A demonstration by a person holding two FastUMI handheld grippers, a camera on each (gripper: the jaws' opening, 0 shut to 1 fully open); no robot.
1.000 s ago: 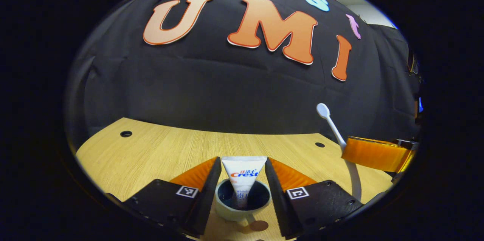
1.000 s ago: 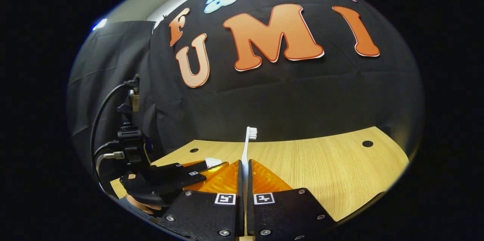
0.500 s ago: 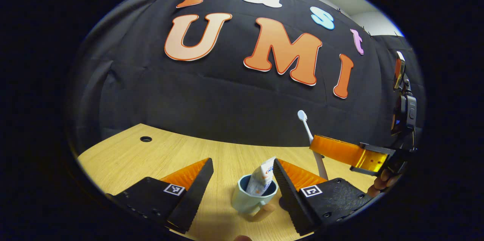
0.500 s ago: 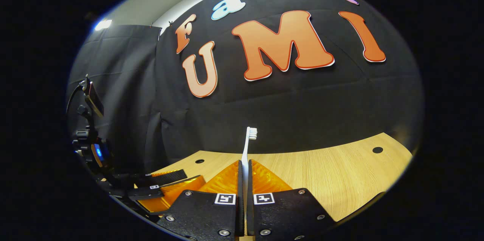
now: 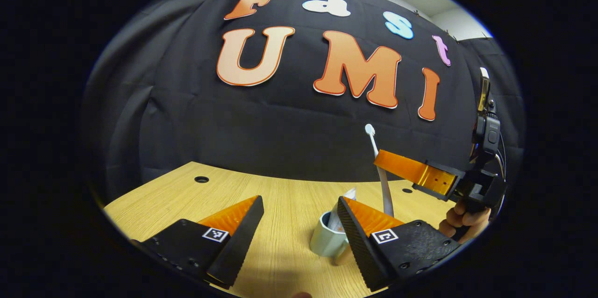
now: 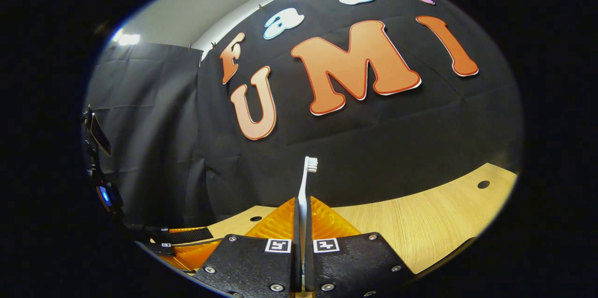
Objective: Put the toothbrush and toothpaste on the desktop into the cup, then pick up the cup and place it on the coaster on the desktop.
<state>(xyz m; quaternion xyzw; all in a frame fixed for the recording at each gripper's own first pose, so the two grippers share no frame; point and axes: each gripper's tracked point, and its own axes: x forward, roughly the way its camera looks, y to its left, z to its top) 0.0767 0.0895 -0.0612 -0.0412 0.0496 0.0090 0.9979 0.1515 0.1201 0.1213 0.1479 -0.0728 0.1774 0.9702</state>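
Note:
In the left gripper view a pale cup with a tan handle stands on the wooden table, partly behind my left gripper's right finger. A white toothpaste tube leans inside it. My left gripper is open, with nothing between its fingers, and the cup sits off to its right. My right gripper hovers above and right of the cup, with a hand behind it. In the right gripper view that gripper is shut on the upright white toothbrush, bristles at the top. The toothbrush stands just above the cup.
The table has small round holes near its far edge. The black booth wall rises right behind it. My left gripper lies low at the left in the right gripper view.
My left gripper opened, let go of the toothpaste, now leaning in the cup, and pulled back to the left. My right gripper carried the toothbrush closer to the cup.

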